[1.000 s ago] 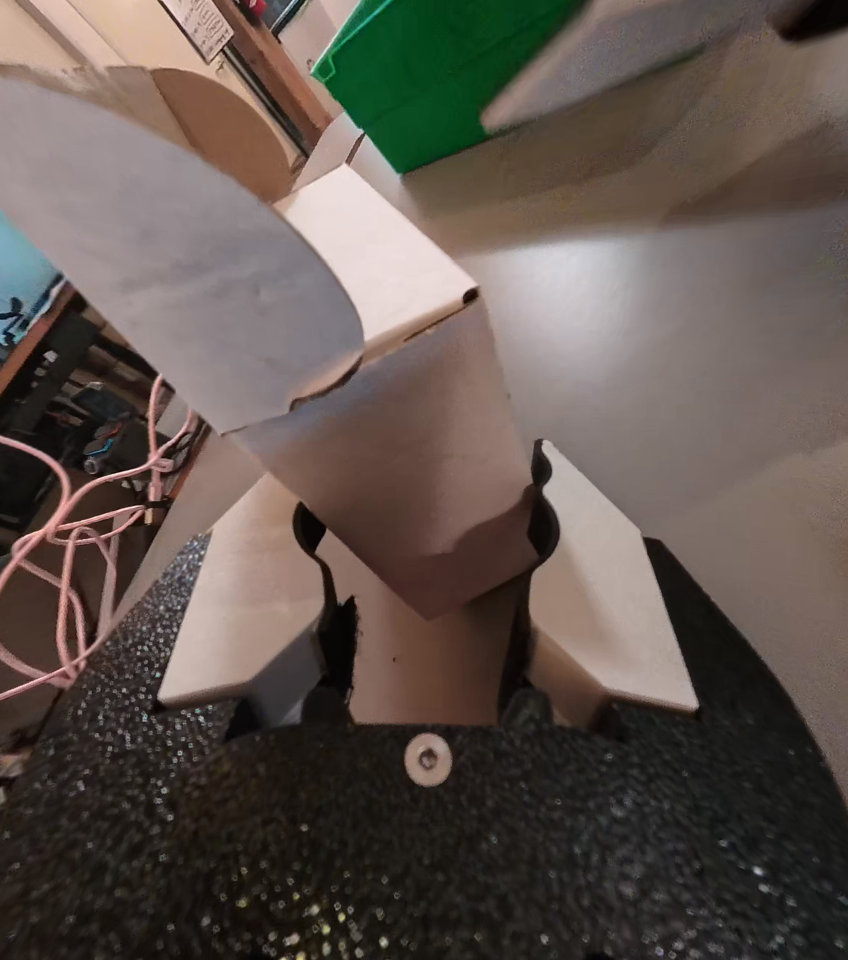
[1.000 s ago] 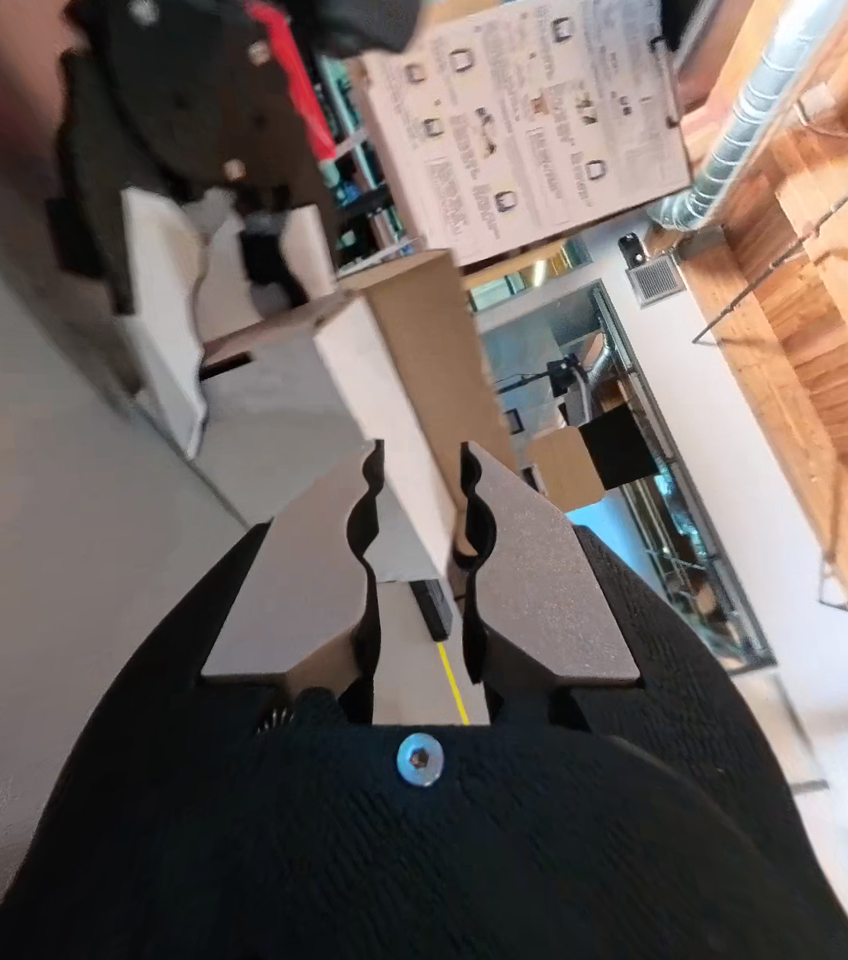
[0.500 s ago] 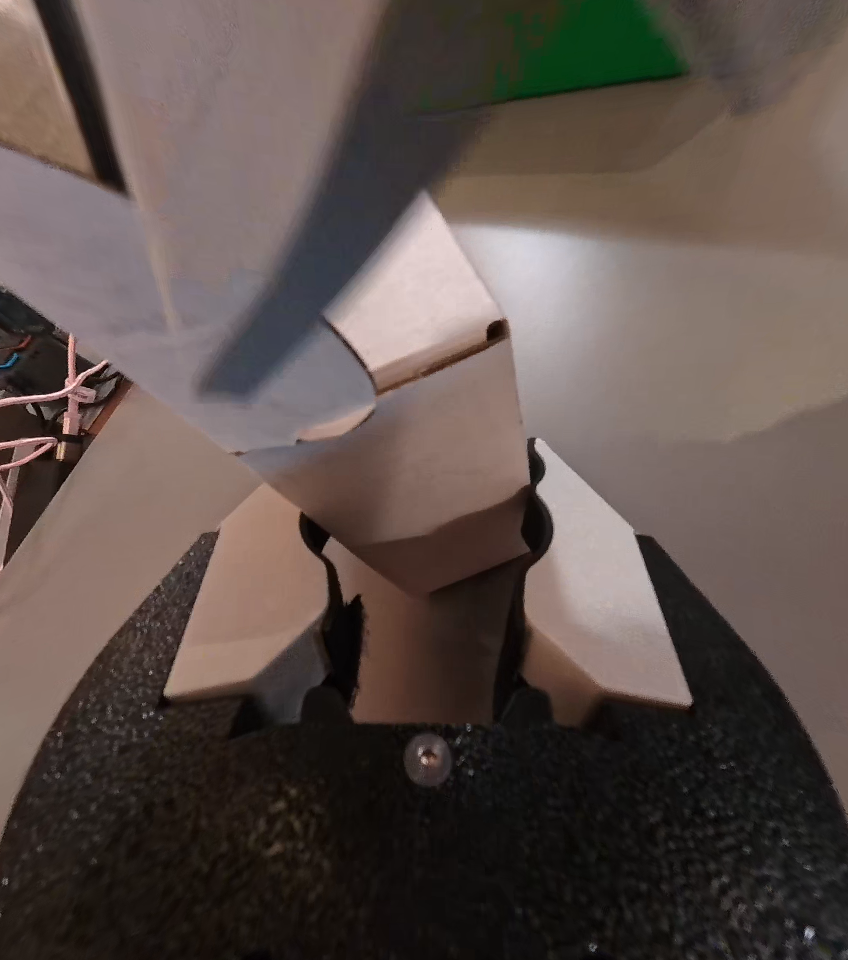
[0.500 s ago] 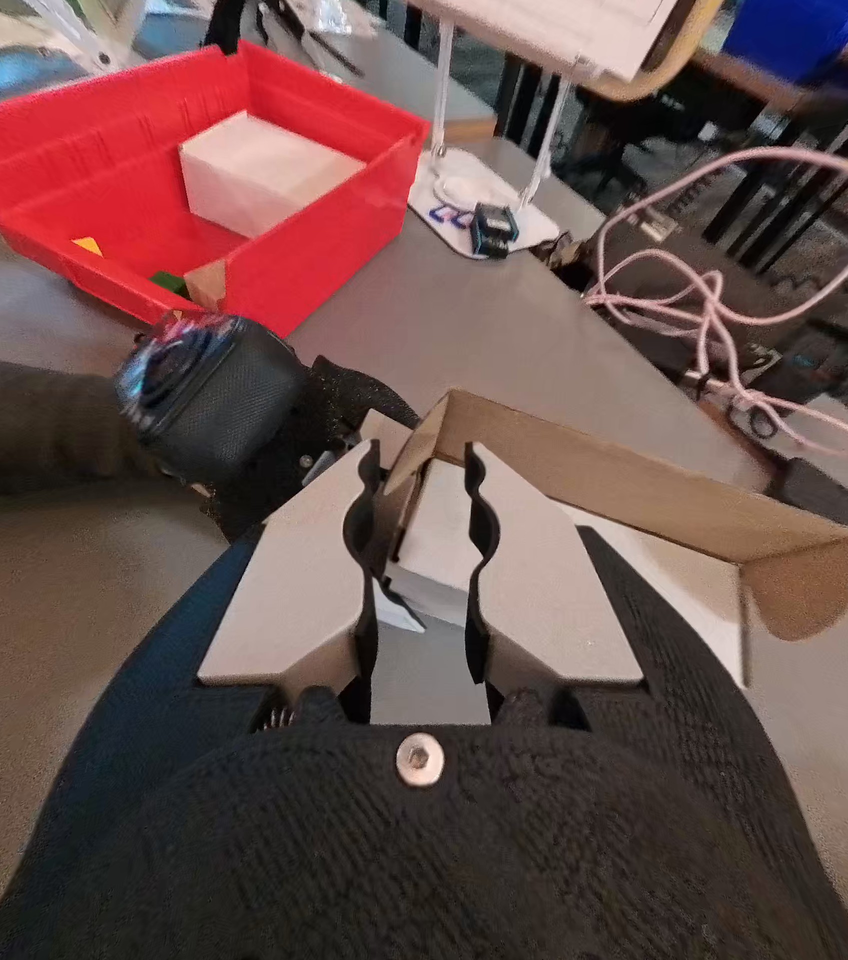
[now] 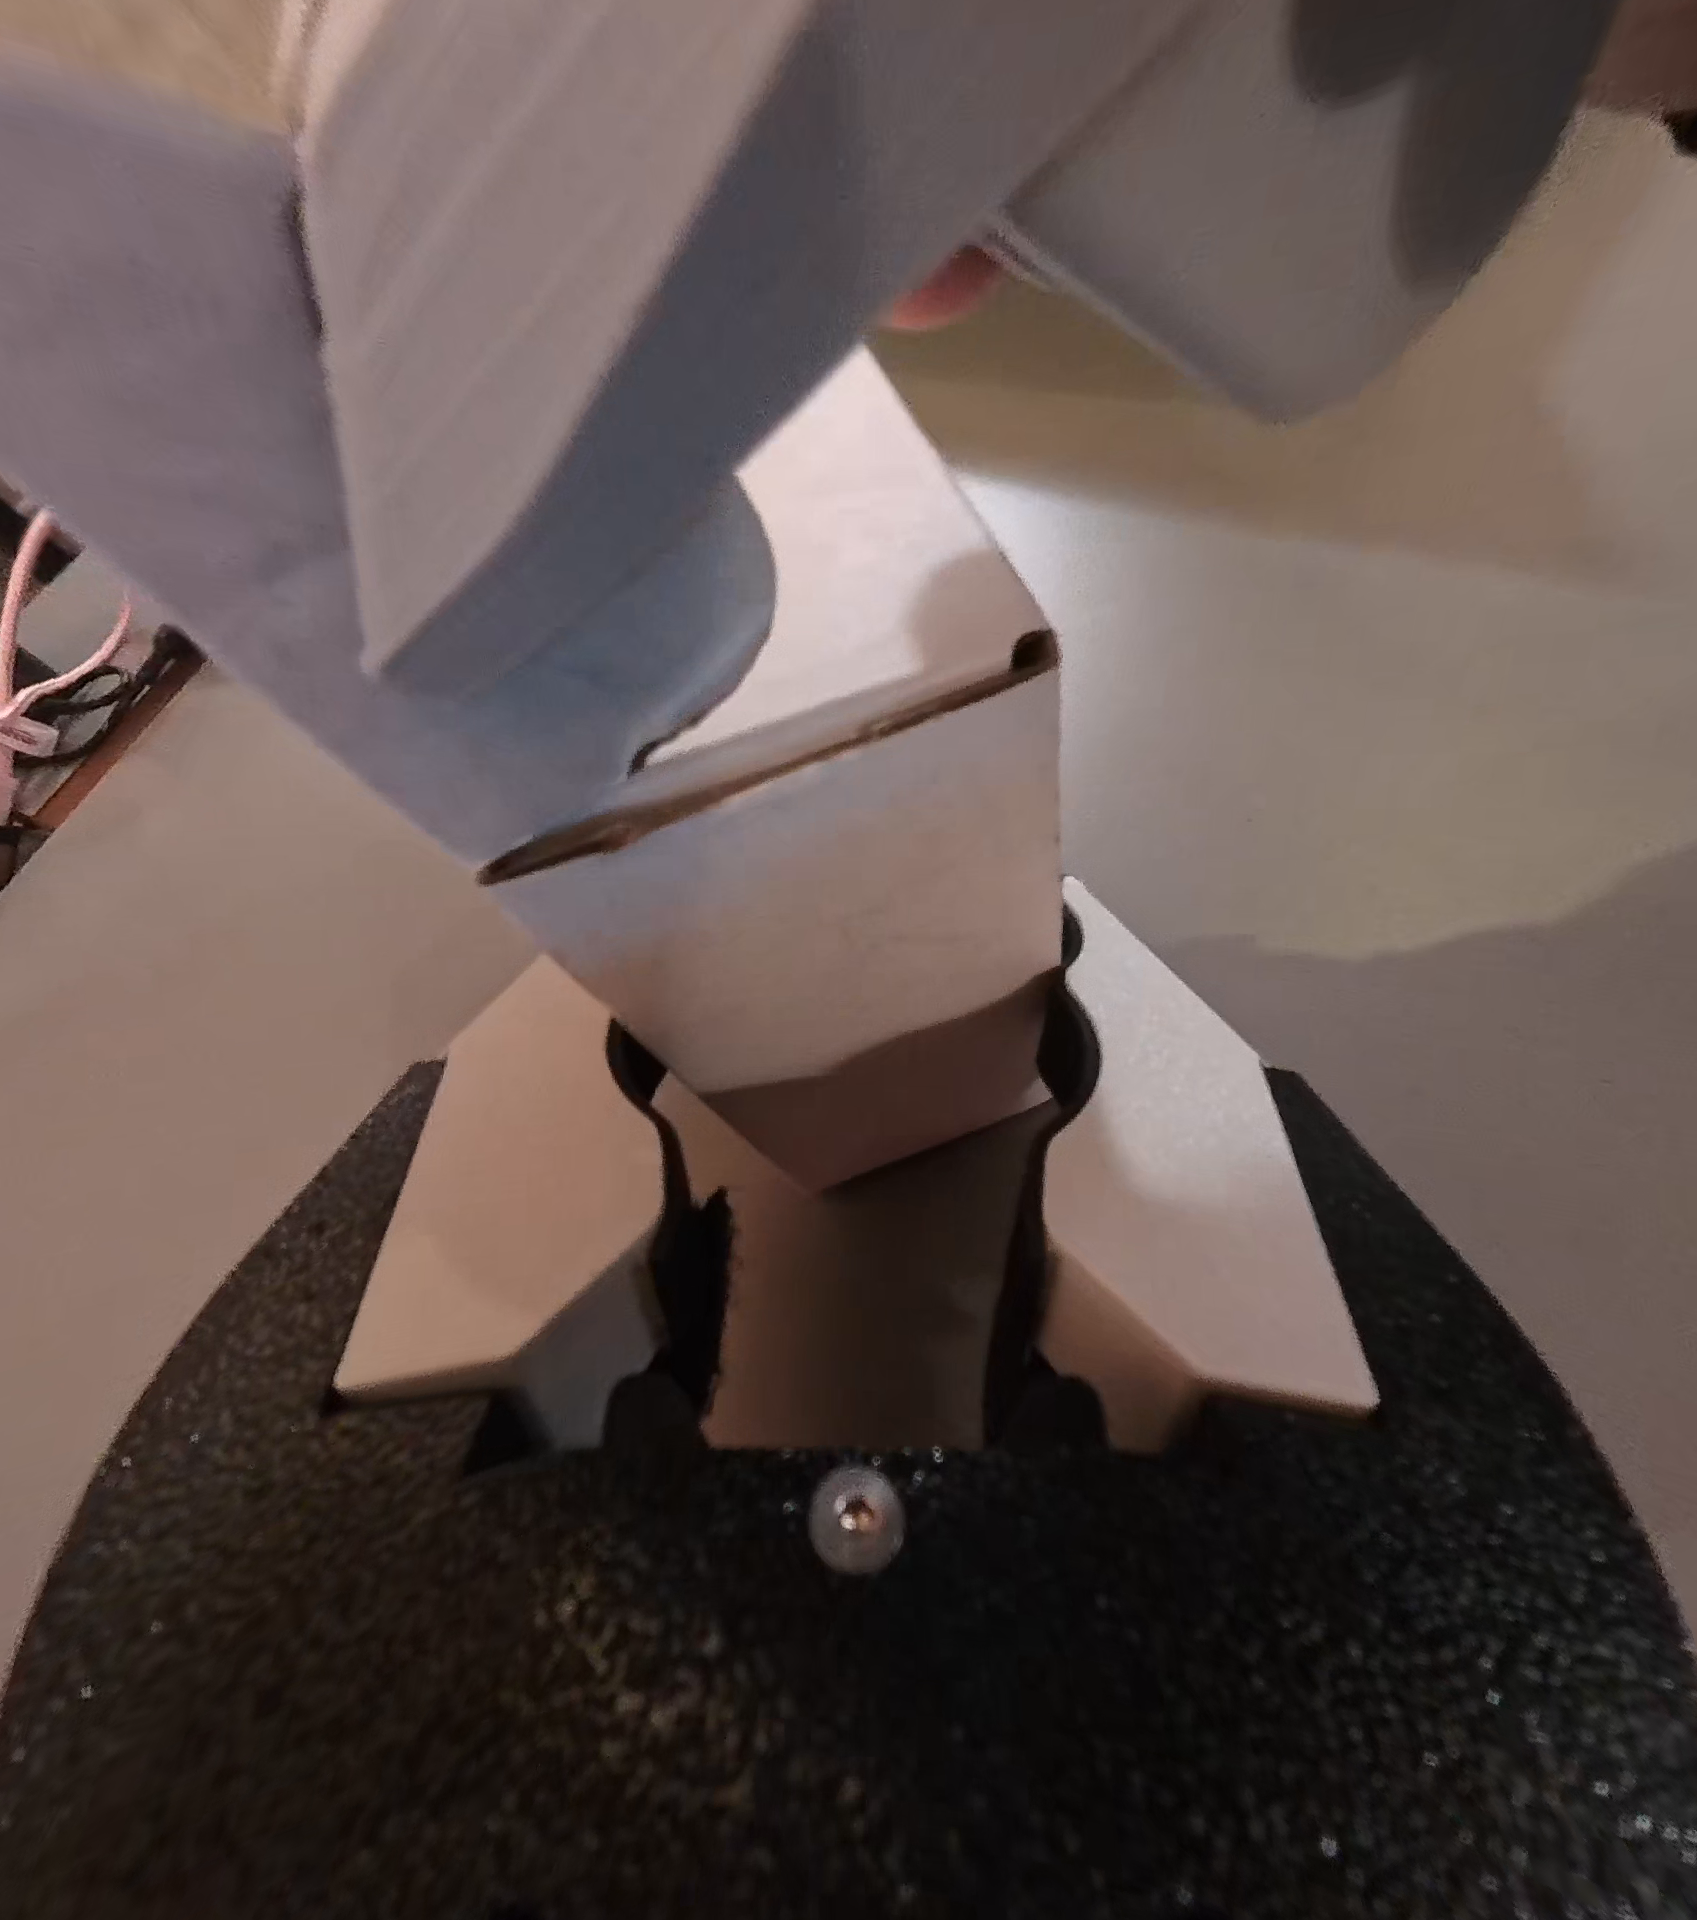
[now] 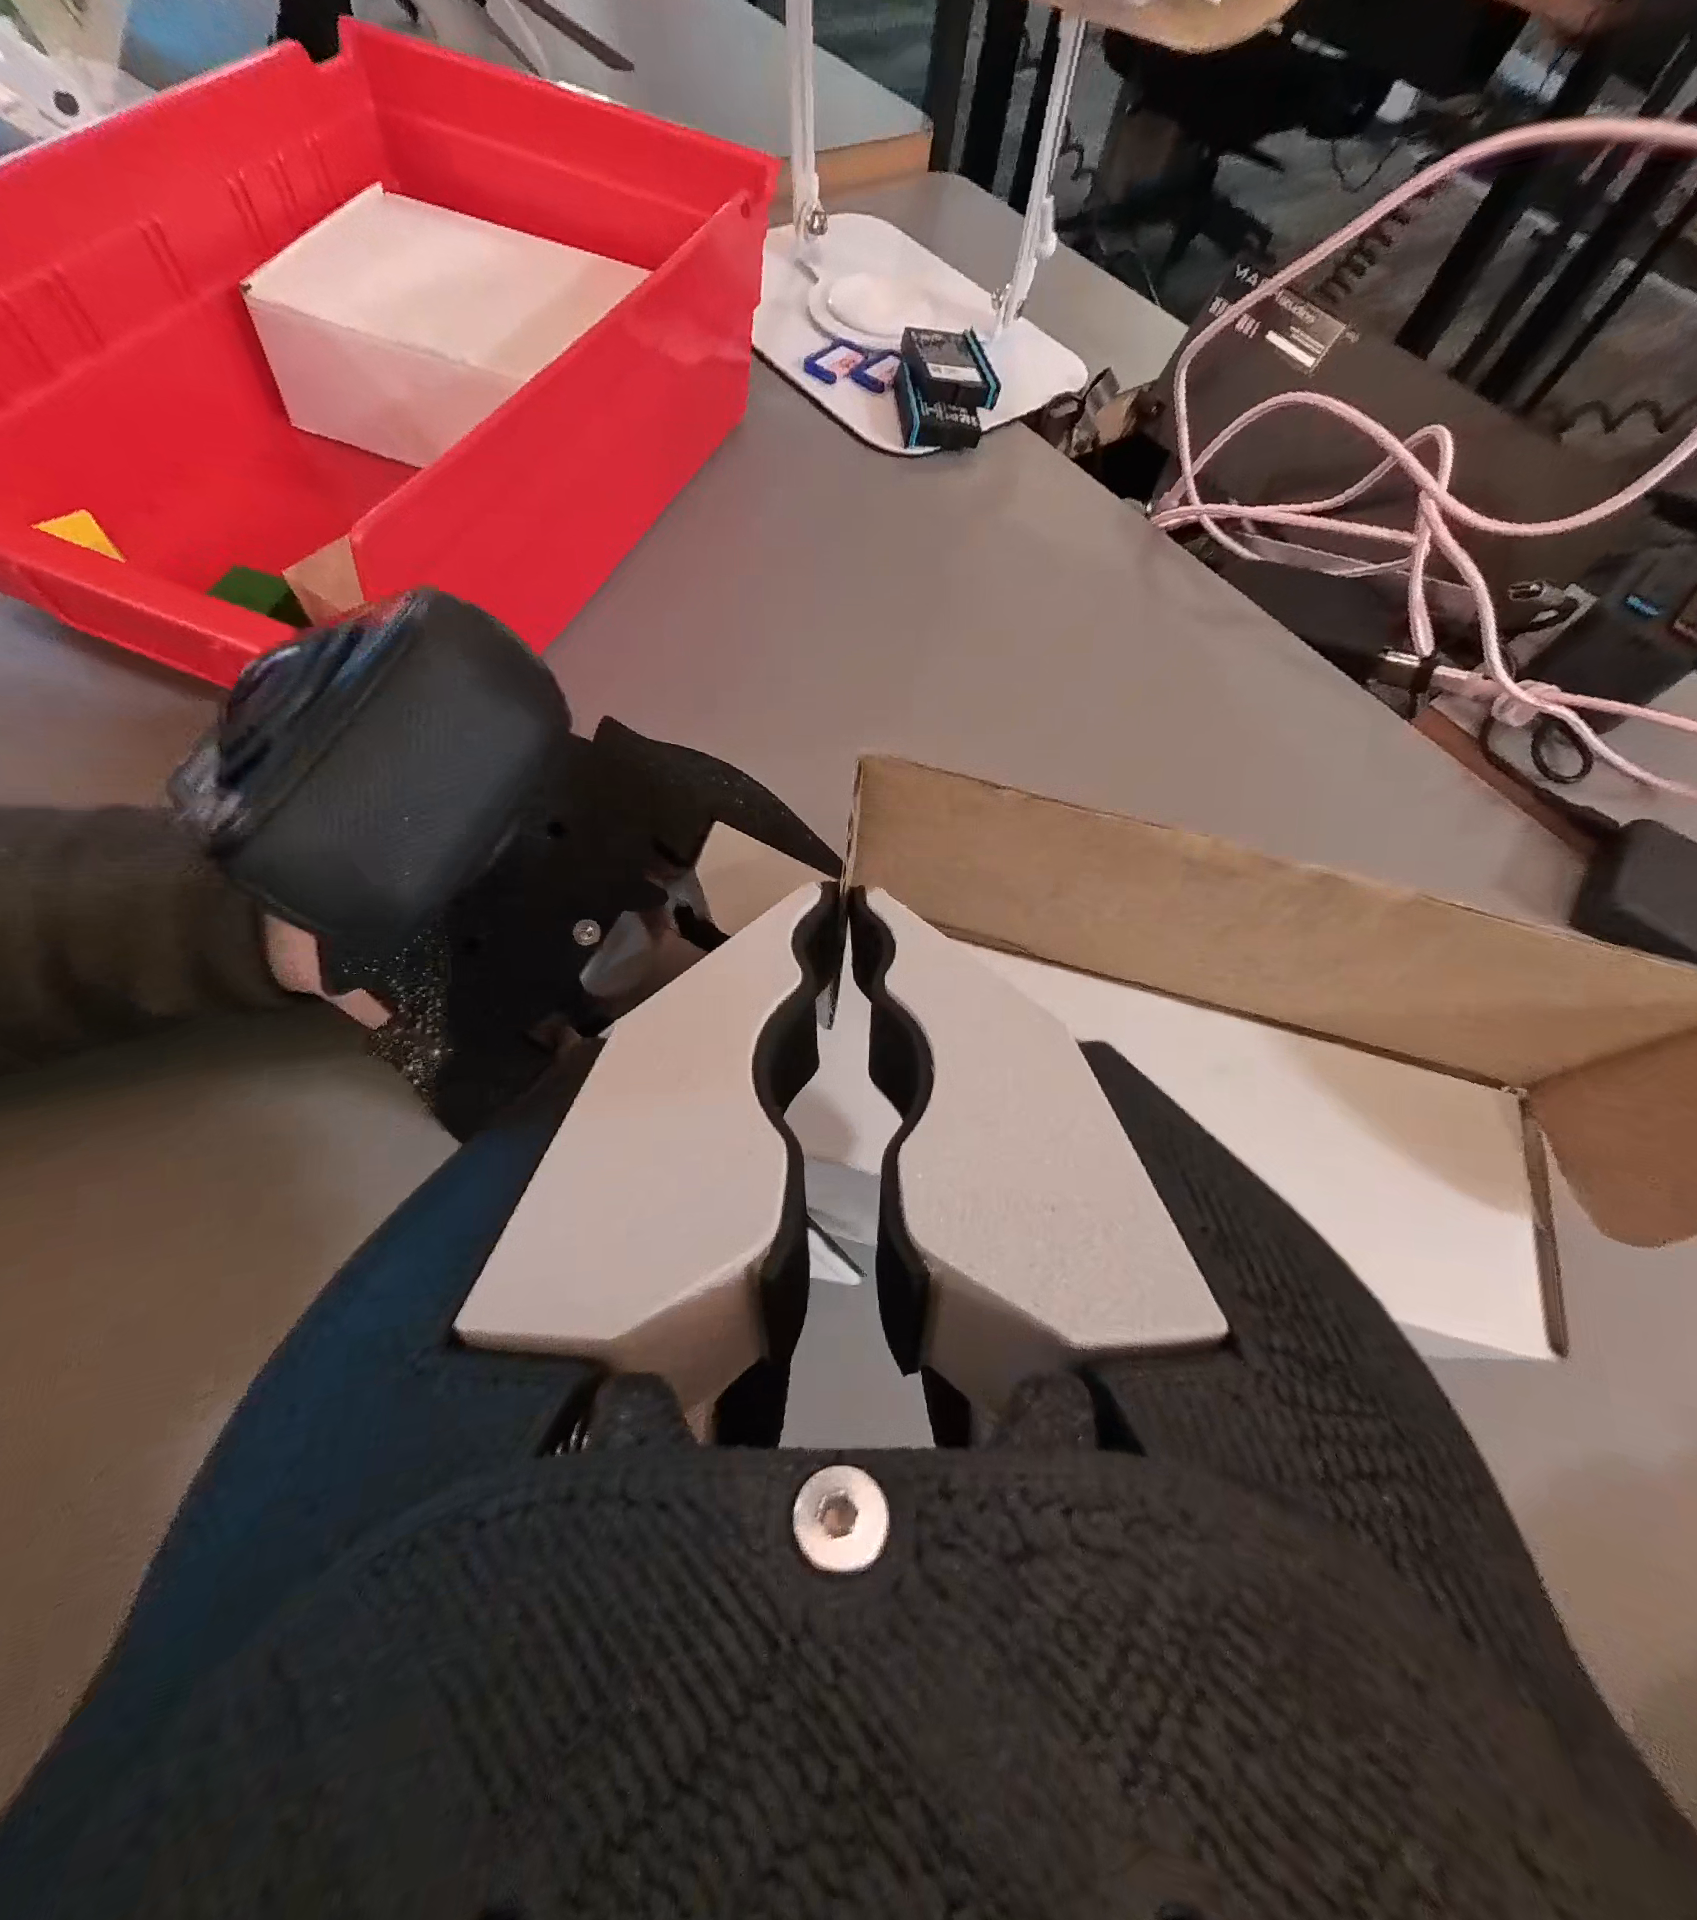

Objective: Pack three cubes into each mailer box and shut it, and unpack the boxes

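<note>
A white mailer box (image 5: 823,831) sits on the grey table with its brown-lined lid (image 6: 1239,935) standing up. My left gripper (image 5: 844,997) is shut on the box's near corner. It also shows in the right wrist view (image 6: 709,894), held by a hand at the box's left end. My right gripper (image 6: 839,935) is shut on the thin left edge of the lid. The inside of the box is hidden in both views. A yellow cube (image 6: 80,535) and a green cube (image 6: 252,597) lie in a red bin (image 6: 553,499).
The red bin stands at the back left and also holds a closed white box (image 6: 428,312). A white lamp base (image 6: 927,353) with small black items is behind it. Pink cables (image 6: 1426,499) and black devices (image 6: 1696,914) lie at the table's right edge.
The right gripper swung round to look down on the table and shut on the lid's edge. The left gripper kept its hold on the box corner while the lid swung over it.
</note>
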